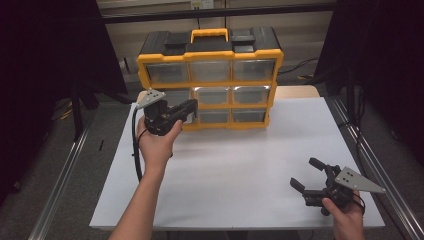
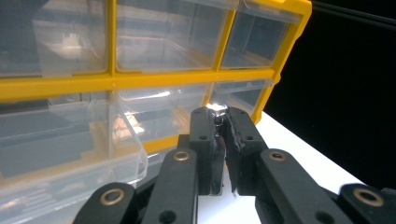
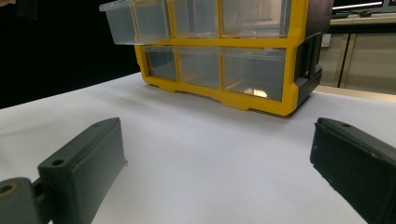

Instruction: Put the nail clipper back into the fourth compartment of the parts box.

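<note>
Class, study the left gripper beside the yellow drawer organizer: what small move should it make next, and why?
Probably carry the small shiny part over the pulled-out clear drawer and then let go. The left gripper is shut on that part at its tips, right beside the yellow organizer, whose middle-left drawer stands open. The right gripper rests open, far off.

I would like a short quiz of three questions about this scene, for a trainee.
1. True or false: a drawer of the yellow organizer is pulled out.
2. What does the left gripper pinch? A) a small shiny metal piece B) a cloth C) nothing
3. In one word: how do the jaws of the right gripper stand?

Key: 1 true: it is the left drawer of the middle row. 2 A: the jaws are closed on it, in front of the organizer. 3 open: nothing is between them, above the white table.
</note>
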Motion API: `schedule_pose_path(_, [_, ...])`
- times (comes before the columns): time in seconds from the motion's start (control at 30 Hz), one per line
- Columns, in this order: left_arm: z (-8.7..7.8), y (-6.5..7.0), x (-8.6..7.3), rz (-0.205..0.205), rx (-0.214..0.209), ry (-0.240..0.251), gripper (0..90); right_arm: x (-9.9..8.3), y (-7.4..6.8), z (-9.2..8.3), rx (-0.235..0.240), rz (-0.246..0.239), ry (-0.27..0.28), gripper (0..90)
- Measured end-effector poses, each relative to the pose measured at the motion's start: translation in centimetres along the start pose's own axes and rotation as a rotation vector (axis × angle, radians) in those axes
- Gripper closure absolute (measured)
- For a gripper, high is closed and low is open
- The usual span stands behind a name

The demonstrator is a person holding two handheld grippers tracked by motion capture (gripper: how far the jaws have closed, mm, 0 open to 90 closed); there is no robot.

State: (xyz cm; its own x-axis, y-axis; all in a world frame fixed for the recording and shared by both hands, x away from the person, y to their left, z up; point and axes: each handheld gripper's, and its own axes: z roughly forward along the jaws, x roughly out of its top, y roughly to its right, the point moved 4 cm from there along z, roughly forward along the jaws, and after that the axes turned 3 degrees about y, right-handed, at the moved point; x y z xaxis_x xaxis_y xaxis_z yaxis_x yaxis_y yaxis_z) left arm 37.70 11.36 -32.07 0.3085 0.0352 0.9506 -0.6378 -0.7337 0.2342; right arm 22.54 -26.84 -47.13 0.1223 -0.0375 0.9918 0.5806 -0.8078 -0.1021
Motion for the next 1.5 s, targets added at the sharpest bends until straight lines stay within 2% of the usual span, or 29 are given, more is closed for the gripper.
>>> schedule_pose_path(0.57, [-0.2, -0.9, 1.9, 0.002, 0.031, 0.012, 82.0, 0.0, 0.1, 0.0, -0.001, -0.001, -0.001, 2.4])
schedule_pose_path(0.83, [-0.1, -1.5, 2.4, -0.002, 0.037, 0.027, 82.0, 0.0, 0.1, 0.0, 0.003, 0.001, 0.001, 2.4])
schedule_pose_path(0.9, [-0.1, -1.6, 2.5, -0.003, 0.049, 0.026, 82.0, 0.0, 0.0, 0.0, 0.003, 0.001, 0.002, 2.4])
schedule_pose_path(1.23, [0.3, -3.3, 2.7, 0.002, 0.098, 0.043, 82.0, 0.0, 0.1, 0.0, 0.004, -0.002, 0.001, 2.5])
schedule_pose_path(1.27, [0.3, -3.6, 2.7, 0.002, 0.116, 0.041, 82.0, 0.0, 0.0, 0.0, 0.005, -0.001, 0.003, 2.4])
schedule_pose_path(1.3, [0.3, -3.8, 2.8, 0.004, 0.111, 0.046, 81.9, 0.0, 0.1, 0.0, 0.001, -0.002, 0.004, 2.5])
schedule_pose_path(1.33, [0.4, -4.1, 2.8, 0.003, 0.131, 0.049, 81.9, 0.0, 0.1, 0.0, 0.001, -0.002, 0.004, 2.5])
schedule_pose_path(1.43, [0.5, -4.7, 2.9, -0.003, 0.147, 0.061, 81.9, 0.1, 0.1, -0.1, 0.004, 0.000, 0.004, 2.4])
schedule_pose_path(1.5, [0.7, -5.1, 2.8, -0.003, 0.148, 0.052, 81.9, 0.1, 0.1, -0.1, 0.003, 0.000, 0.003, 2.5])
